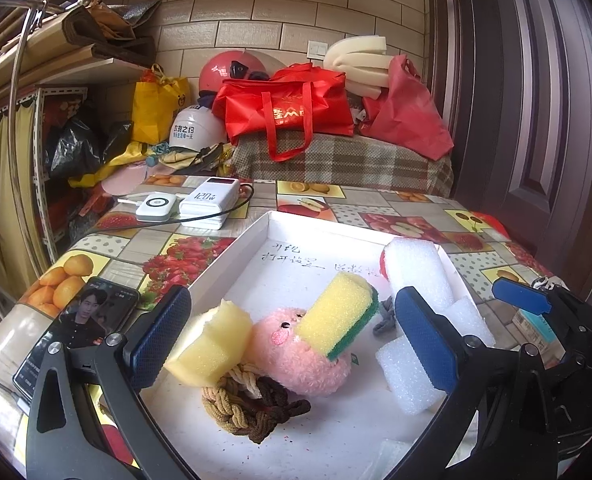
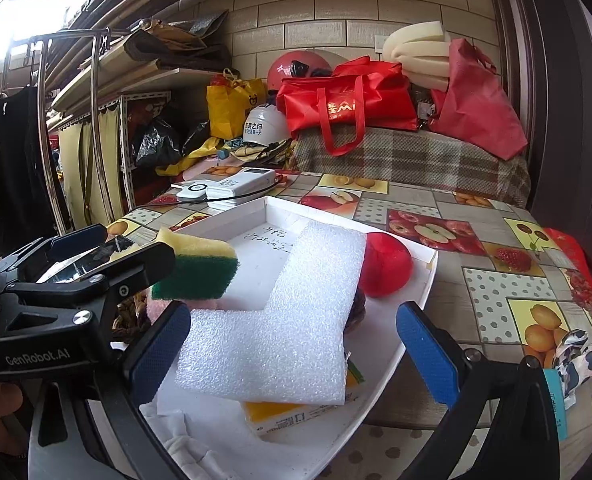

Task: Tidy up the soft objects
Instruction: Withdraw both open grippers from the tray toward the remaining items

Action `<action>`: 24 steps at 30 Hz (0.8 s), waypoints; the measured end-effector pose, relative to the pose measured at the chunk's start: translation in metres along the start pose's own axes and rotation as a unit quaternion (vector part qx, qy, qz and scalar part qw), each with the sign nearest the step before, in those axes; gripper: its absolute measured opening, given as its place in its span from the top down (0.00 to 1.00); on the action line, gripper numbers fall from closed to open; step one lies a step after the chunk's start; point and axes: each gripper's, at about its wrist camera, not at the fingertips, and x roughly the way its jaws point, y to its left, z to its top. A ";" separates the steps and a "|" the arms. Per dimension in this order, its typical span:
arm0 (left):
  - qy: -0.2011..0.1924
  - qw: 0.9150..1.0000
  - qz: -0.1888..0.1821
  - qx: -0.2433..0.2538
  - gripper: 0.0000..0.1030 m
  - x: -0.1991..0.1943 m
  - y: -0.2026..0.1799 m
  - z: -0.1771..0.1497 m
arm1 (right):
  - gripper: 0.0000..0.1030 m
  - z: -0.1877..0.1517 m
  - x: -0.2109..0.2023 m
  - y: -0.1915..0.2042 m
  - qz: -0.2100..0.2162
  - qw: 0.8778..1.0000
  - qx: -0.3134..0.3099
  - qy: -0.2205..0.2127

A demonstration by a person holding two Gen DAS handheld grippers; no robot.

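A white tray [image 1: 256, 236] on the fruit-print table holds soft things. In the left wrist view a pink plush toy [image 1: 296, 364] lies in the middle, with a yellow-green sponge [image 1: 341, 314] leaning on it, a plain yellow sponge [image 1: 212, 346] to its left, and braided ropes [image 1: 248, 408] in front. An L-shaped white foam piece [image 1: 419, 316] stands at the right. My left gripper [image 1: 296, 344] is open, its jaws either side of the plush and sponges. My right gripper [image 2: 292, 352] is open around the white foam [image 2: 292, 320], which lies over a yellow packet [image 2: 296, 412]. A red ball [image 2: 385, 264] sits at the tray's far corner.
A phone [image 1: 76, 328] with a lit screen lies on the table left of the tray. Two white power banks [image 1: 200, 200] with a cable lie behind the tray. Behind the table, a plaid-covered surface [image 1: 347, 160] carries red bags, helmets and foam. A dark door [image 1: 535, 120] stands at right.
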 end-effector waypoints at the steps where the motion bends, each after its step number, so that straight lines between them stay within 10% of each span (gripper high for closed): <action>1: 0.000 1.000 0.000 -0.001 0.00 0.000 0.001 0.000 | 0.00 0.000 0.000 -0.001 -0.001 1.000 0.001 0.000; 24: -0.041 0.999 0.006 0.024 0.00 -0.014 -0.009 -0.003 | 0.00 -0.006 -0.014 -0.006 -0.011 1.000 0.008 -0.013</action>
